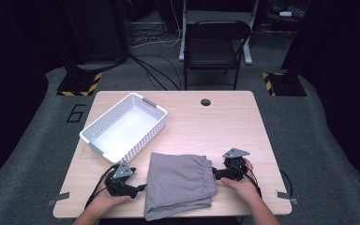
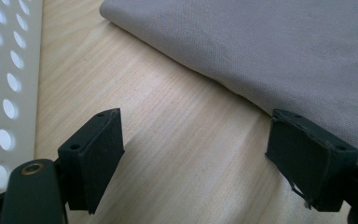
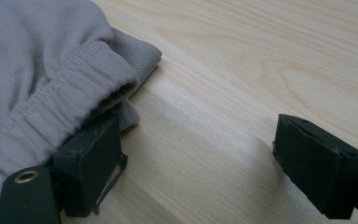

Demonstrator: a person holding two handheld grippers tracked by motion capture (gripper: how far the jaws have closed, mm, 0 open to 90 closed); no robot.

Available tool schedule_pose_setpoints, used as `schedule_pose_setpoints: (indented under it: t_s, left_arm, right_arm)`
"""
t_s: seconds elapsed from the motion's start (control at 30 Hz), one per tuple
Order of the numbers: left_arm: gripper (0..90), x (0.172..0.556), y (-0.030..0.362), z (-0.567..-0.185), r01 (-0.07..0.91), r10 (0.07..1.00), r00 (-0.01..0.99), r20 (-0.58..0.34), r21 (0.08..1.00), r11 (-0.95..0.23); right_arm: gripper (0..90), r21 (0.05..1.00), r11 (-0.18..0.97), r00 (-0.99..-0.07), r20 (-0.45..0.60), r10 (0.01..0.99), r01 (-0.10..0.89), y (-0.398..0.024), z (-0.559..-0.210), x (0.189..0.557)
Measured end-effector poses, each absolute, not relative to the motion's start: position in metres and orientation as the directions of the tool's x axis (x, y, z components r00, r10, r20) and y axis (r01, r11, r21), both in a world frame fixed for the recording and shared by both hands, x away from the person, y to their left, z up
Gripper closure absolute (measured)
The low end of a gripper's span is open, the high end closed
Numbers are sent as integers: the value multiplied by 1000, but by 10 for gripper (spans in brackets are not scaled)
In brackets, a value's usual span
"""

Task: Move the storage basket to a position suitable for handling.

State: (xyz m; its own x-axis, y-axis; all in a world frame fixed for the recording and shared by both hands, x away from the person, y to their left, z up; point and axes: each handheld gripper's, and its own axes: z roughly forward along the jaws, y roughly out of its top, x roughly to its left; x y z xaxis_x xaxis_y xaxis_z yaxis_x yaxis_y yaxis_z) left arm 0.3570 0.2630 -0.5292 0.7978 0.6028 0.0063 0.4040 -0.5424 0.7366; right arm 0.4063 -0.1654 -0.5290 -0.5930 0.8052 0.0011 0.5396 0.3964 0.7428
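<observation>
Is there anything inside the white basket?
The white basket looks empty: its pale floor shows with nothing on it. The strip behind its near wall is hidden from the high view.

So there's a grey folded garment (image 1: 180,183) lying flat at the 6 o'clock edge of the tabletop (image 1: 225,126), looking like shorts or pants with an elastic gathered waistband (image 3: 70,88) pointing toward 3 o'clock. It's sitting neatly folded, bottom corner just about hanging at the near edge. At 10 o'clock from it, a white perforated basket (image 1: 124,126) is sitting angled, looking empty.
</observation>
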Motion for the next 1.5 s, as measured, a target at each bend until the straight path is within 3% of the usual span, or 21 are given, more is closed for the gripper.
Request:
schedule_pose_setpoints:
  t_s: [1.5]
  left_arm:
    - [201,355,262,-529,413,624,781,5,746,-522]
  right_arm:
    - [163,741,387,-582,7,813,549,-165,-529,406]
